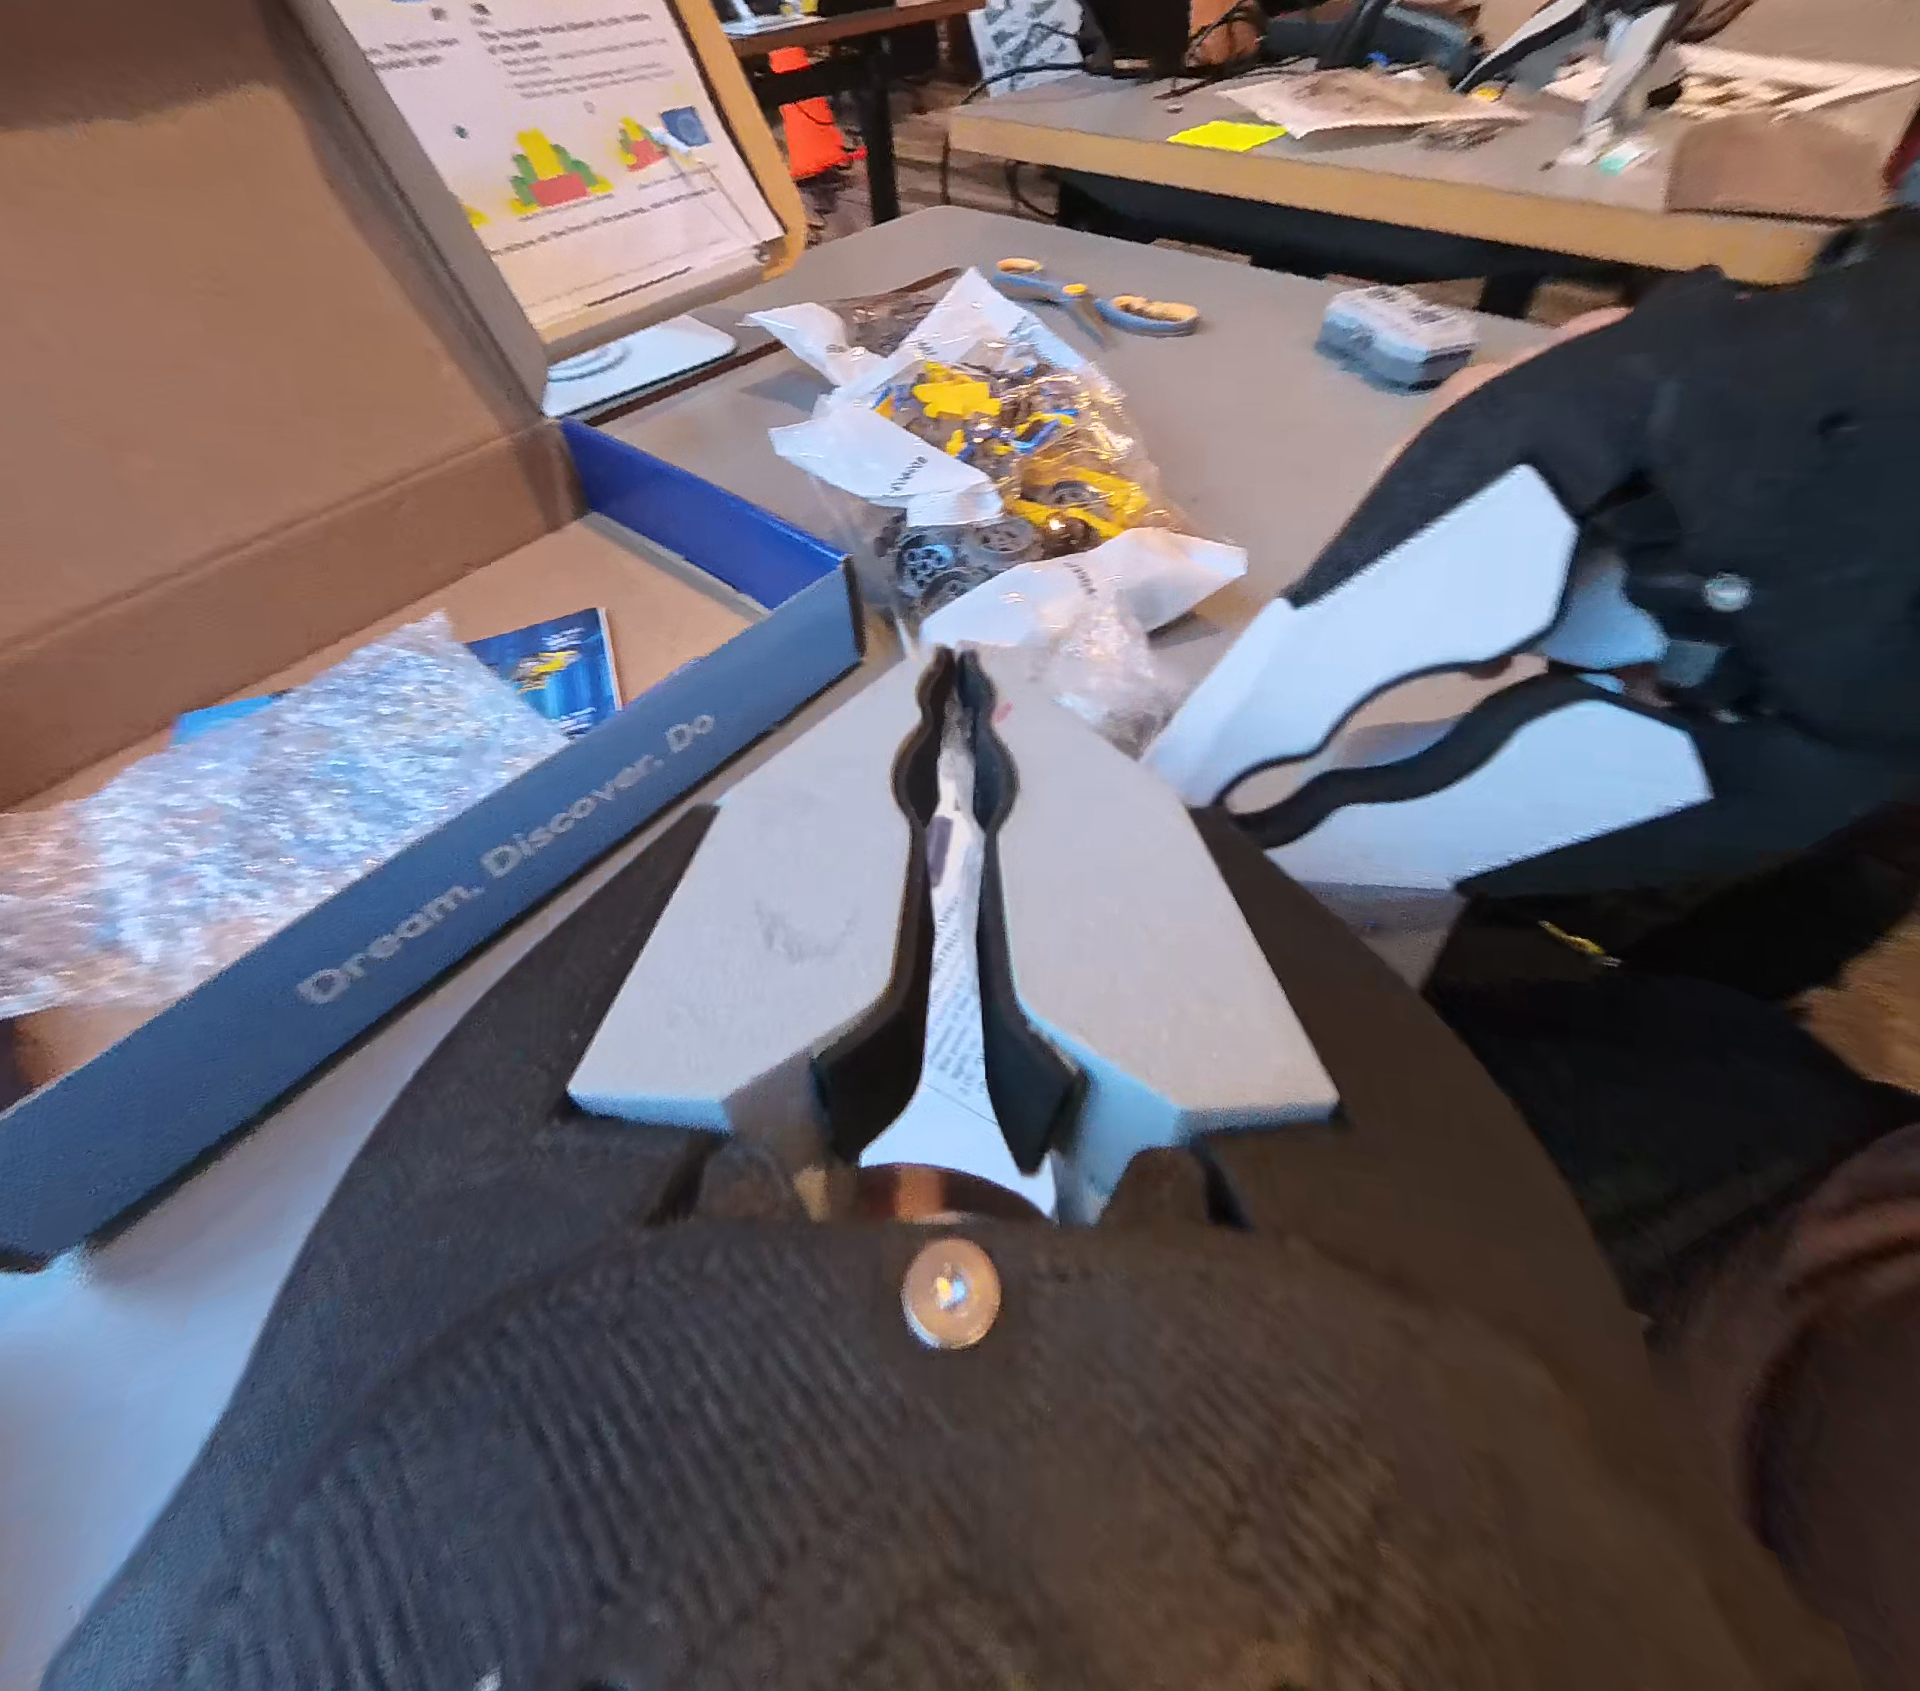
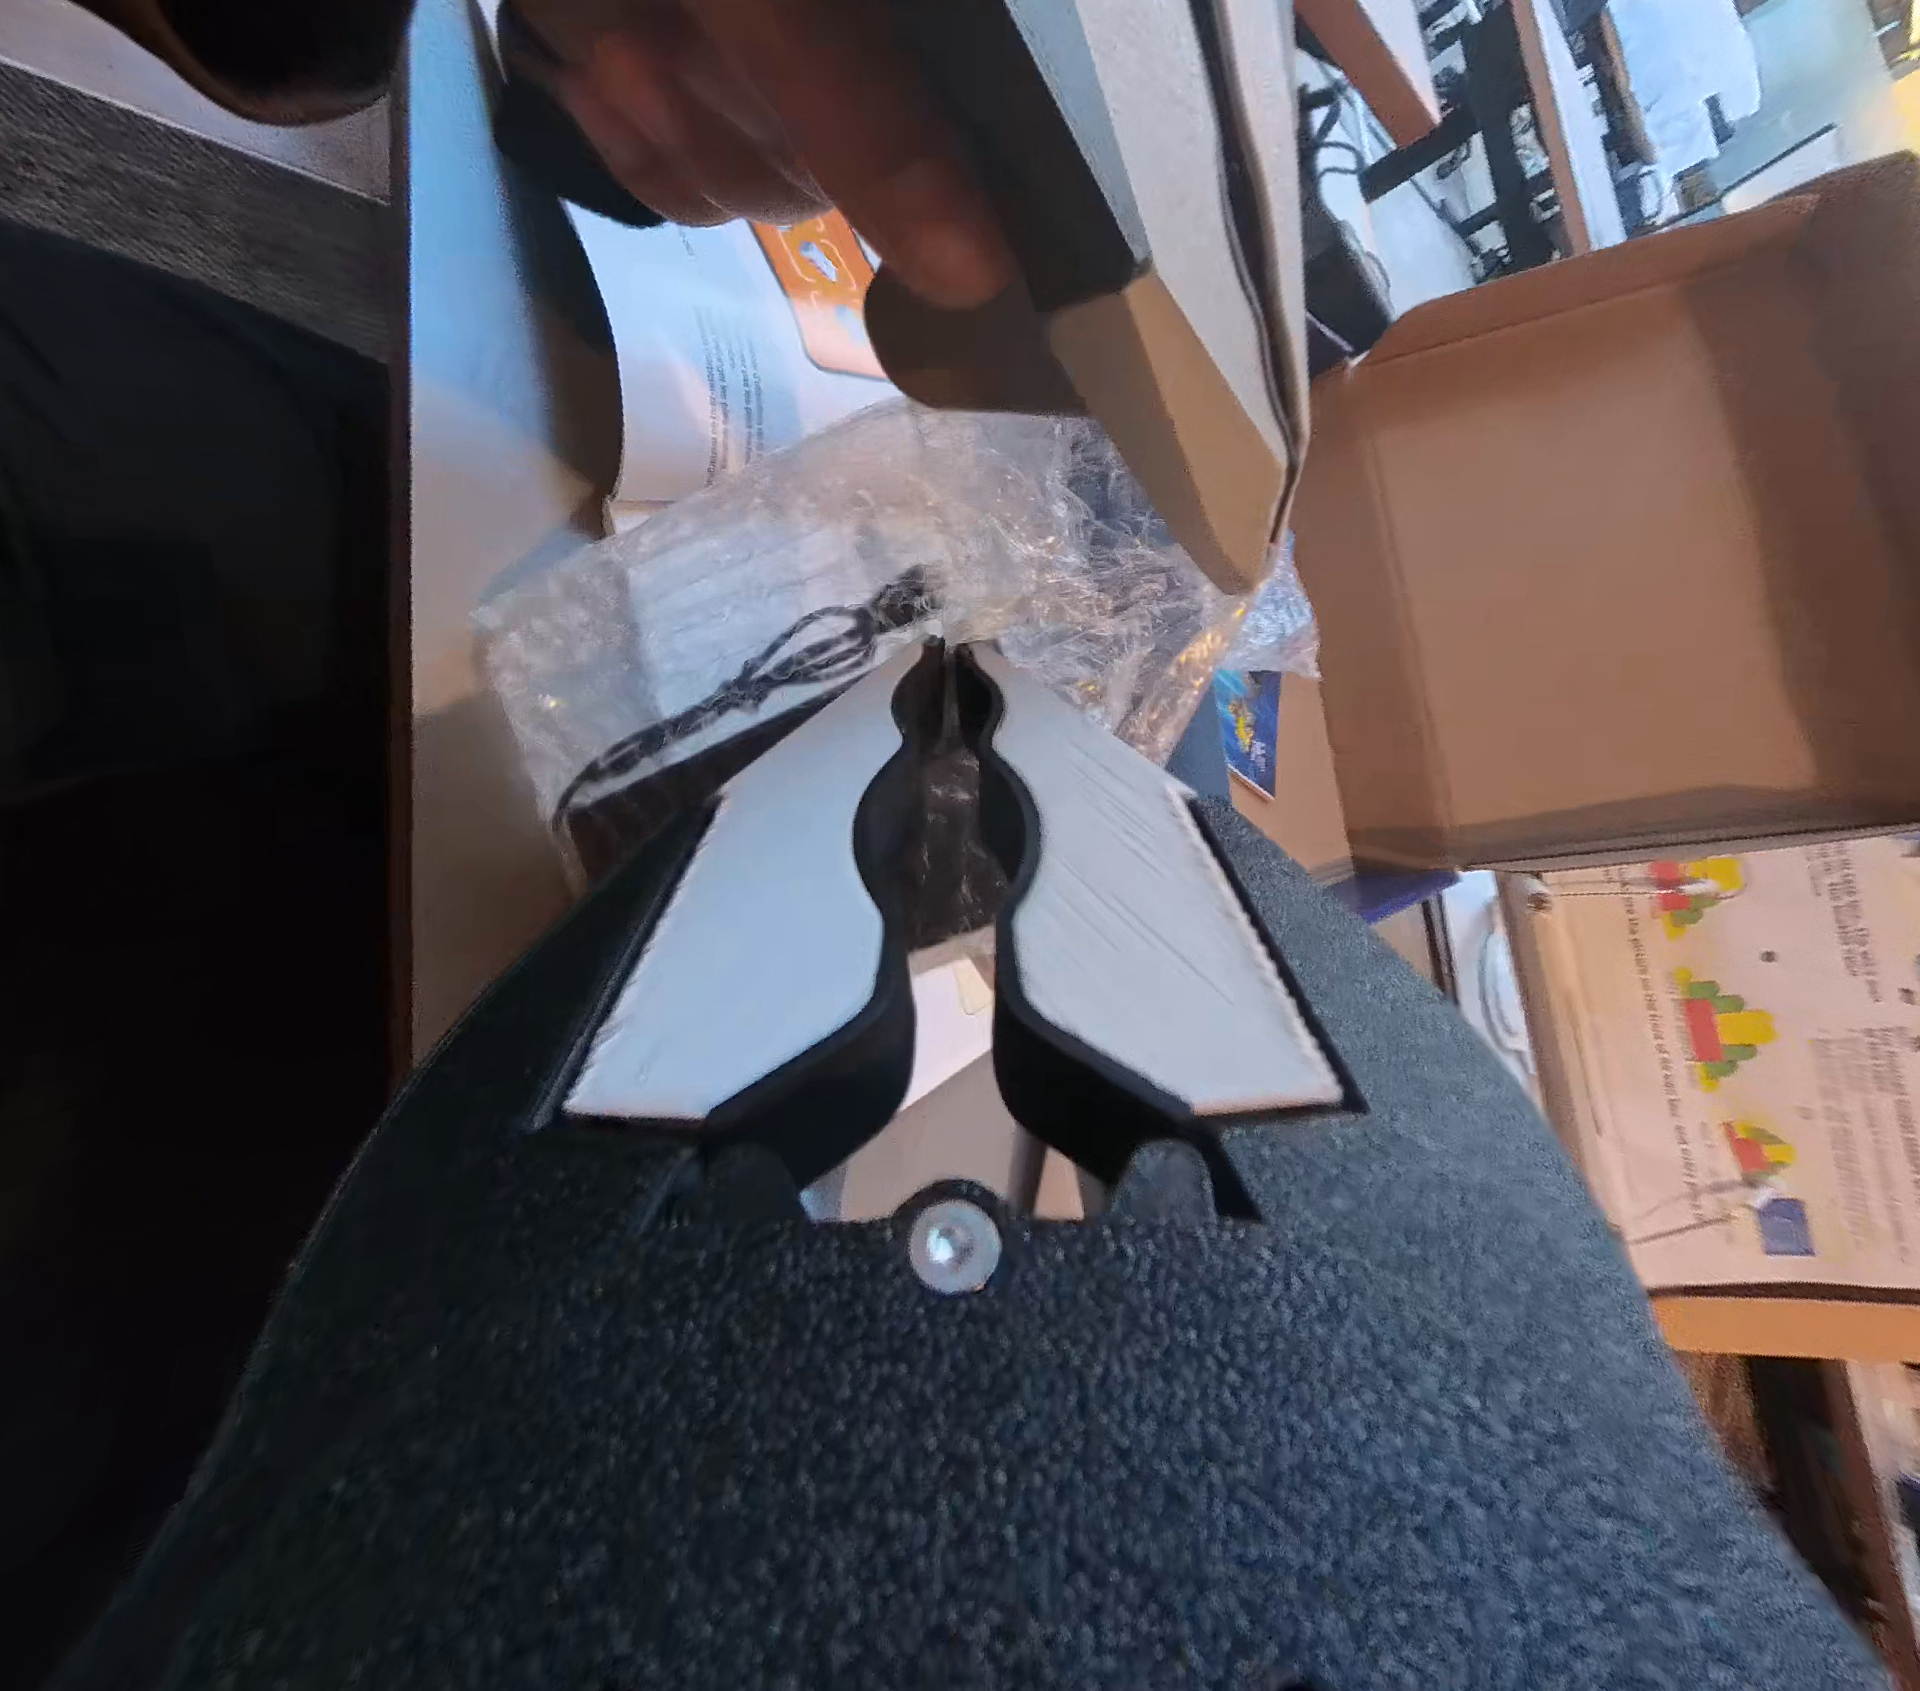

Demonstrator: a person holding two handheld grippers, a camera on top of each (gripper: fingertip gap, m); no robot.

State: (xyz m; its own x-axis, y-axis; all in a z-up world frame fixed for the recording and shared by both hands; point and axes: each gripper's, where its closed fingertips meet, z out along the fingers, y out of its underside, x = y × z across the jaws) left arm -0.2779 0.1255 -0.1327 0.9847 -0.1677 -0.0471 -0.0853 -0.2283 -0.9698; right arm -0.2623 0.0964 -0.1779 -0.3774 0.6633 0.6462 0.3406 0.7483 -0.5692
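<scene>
Left gripper and right gripper: both are pinching, jaws together, the crinkled clear plastic bag between them. The bag is hanging beside the open blue-sided cardboard box. Judgement: opposed, steady pulling suits thin film.

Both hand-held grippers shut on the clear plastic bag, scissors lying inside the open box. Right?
Not the scissors: the left wrist view shows them on the grey table, beyond the parts bags, outside the open box. The rest stands.
</scene>
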